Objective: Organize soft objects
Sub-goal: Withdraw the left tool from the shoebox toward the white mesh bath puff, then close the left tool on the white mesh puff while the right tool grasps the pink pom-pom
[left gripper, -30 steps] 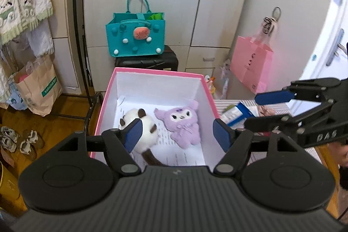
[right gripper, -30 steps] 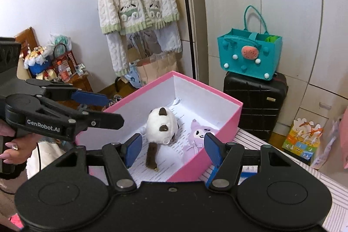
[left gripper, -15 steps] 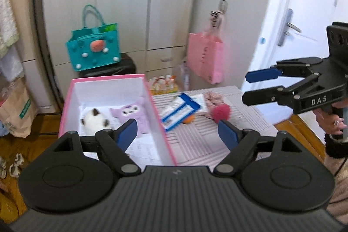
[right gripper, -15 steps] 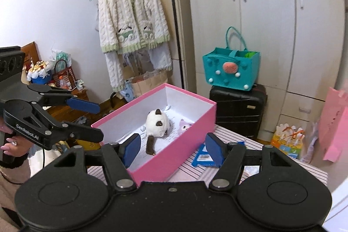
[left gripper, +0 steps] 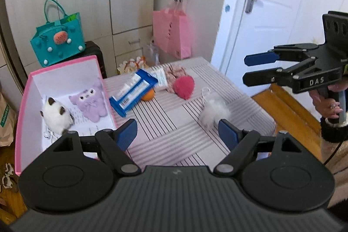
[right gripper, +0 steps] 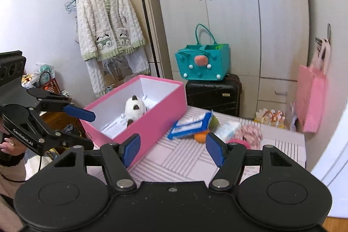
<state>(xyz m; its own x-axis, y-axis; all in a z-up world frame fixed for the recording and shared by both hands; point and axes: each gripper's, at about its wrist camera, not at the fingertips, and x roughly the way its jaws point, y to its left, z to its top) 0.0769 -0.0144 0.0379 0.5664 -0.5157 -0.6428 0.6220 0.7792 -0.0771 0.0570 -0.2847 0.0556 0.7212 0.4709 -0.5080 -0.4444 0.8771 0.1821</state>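
Observation:
A pink box [left gripper: 63, 64] stands at the table's left end, holding a white-and-brown plush [left gripper: 55, 116] and a purple plush [left gripper: 91, 101]. A red pompom [left gripper: 183, 86], a white fluffy pompom [left gripper: 214, 112] and a pink patterned fabric piece [left gripper: 174, 73] lie on the striped table [left gripper: 165, 140]. My left gripper [left gripper: 177, 134] hovers open and empty over the table's near side, the white pompom just beyond its right finger. My right gripper [left gripper: 250, 69] is in the air off the table's right edge, open and empty. In the right wrist view, my right gripper [right gripper: 173, 148] faces the box [right gripper: 156, 121].
A blue-and-white packet [left gripper: 132, 92], an orange [left gripper: 148, 96] and a tissue pack [left gripper: 159, 76] lie mid-table. A teal bag [left gripper: 57, 45] sits on a black suitcase behind the box. A pink paper bag [left gripper: 171, 34] hangs by the white door [left gripper: 261, 14]. A clothes rack [right gripper: 143, 3] stands left.
Both grippers have drawn back from the box and swung right, so the table's loose items now show. The left jaws have widened. The plush toys stay in the box.

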